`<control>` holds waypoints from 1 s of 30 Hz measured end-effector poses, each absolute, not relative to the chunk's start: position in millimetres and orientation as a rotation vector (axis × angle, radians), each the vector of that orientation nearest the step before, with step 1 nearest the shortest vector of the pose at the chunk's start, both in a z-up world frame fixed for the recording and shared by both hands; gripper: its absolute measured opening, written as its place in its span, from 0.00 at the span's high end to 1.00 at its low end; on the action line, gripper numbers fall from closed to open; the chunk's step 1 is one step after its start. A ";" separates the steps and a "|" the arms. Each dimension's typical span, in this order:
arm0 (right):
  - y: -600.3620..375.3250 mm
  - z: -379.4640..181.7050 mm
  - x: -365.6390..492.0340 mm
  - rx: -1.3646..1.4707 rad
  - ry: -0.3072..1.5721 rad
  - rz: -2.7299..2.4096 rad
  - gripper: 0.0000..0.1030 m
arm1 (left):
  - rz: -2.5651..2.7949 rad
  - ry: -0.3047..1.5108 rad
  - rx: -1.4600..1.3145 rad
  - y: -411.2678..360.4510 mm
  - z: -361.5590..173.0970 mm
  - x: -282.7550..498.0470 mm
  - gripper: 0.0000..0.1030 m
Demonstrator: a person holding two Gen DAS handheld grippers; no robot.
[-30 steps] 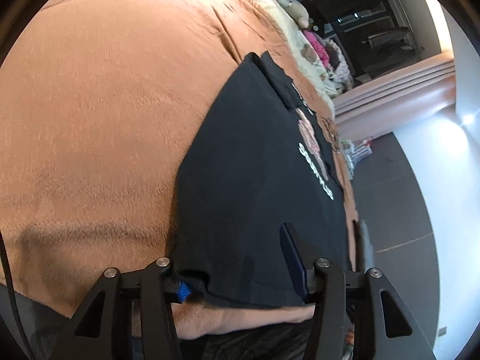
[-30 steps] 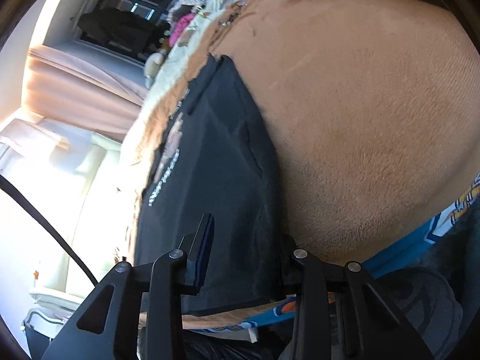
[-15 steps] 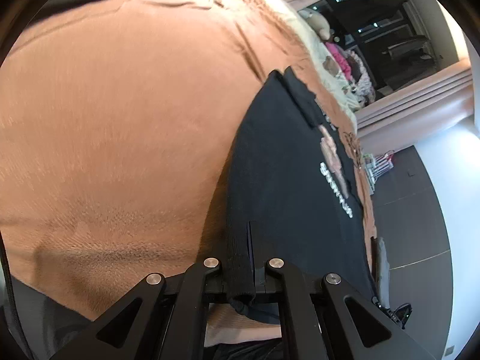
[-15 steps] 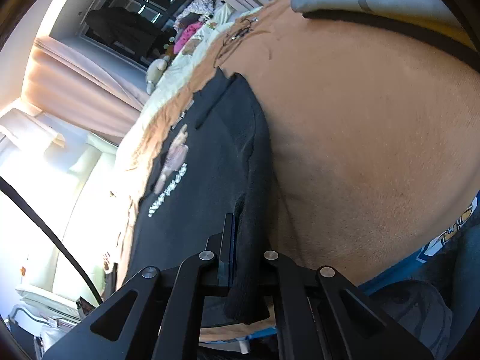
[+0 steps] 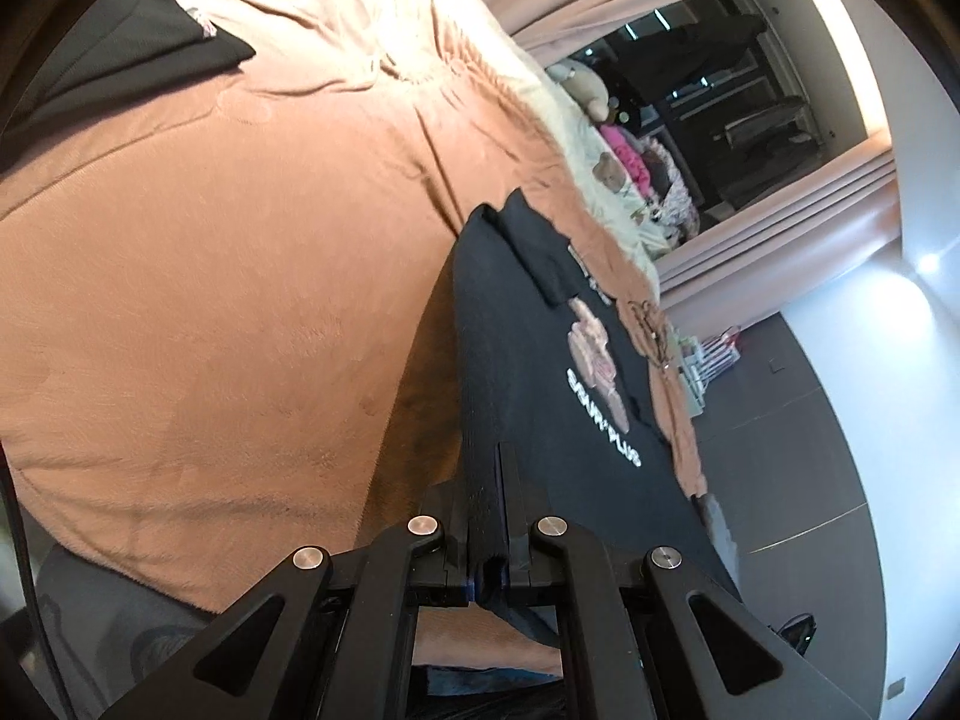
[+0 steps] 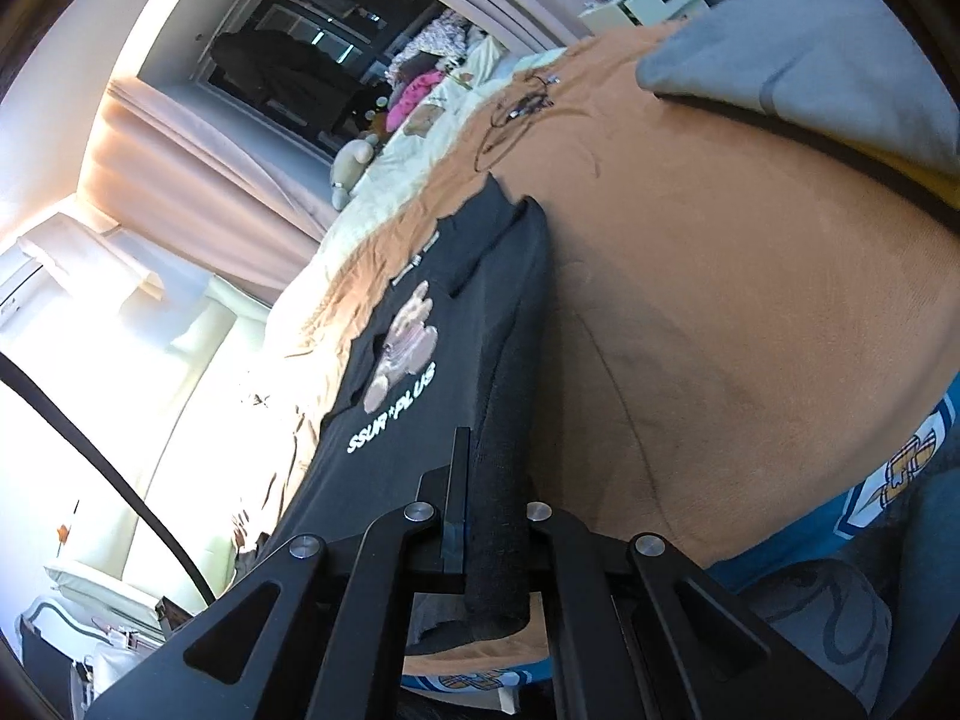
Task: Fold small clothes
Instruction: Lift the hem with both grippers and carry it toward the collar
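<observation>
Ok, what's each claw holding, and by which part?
Both grip the black T-shirt at its near hem: left claw on one bottom corner, right claw on the other.

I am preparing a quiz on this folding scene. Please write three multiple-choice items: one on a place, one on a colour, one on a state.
1. Where does the black T-shirt lie?
A. on the brown blanket
B. on the floor
C. on a chair

2. What colour is the lettering on the shirt?
A. red
B. white
C. green

3. How is the left gripper?
A. wide open
B. out of view
C. shut on the shirt's edge

Key: 1 A, brown cloth surrounds it; 2 B, the letters show white; 3 C, black fabric is pinched between the jaws.
</observation>
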State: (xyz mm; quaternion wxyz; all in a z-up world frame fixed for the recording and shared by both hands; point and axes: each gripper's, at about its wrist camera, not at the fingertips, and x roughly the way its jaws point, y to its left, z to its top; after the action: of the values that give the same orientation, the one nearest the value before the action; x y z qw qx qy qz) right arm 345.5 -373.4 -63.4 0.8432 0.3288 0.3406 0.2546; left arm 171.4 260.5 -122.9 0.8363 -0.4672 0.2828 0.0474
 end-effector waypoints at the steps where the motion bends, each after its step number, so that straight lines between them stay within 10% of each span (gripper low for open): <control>1: -373.9 -60.4 342.4 0.693 0.715 0.540 1.00 | 0.097 0.589 -0.995 262.5 -120.4 166.5 0.96; 30: -378.8 13.0 288.8 0.612 0.605 0.570 1.00 | 0.004 0.364 -0.991 268.6 -31.1 68.4 0.96</control>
State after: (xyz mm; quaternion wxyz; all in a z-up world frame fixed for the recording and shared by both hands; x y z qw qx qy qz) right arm 288.8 -378.8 13.0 0.8697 0.2926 0.2895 0.2724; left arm 68.4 268.6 -31.1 0.8638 -0.4729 0.1737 0.0018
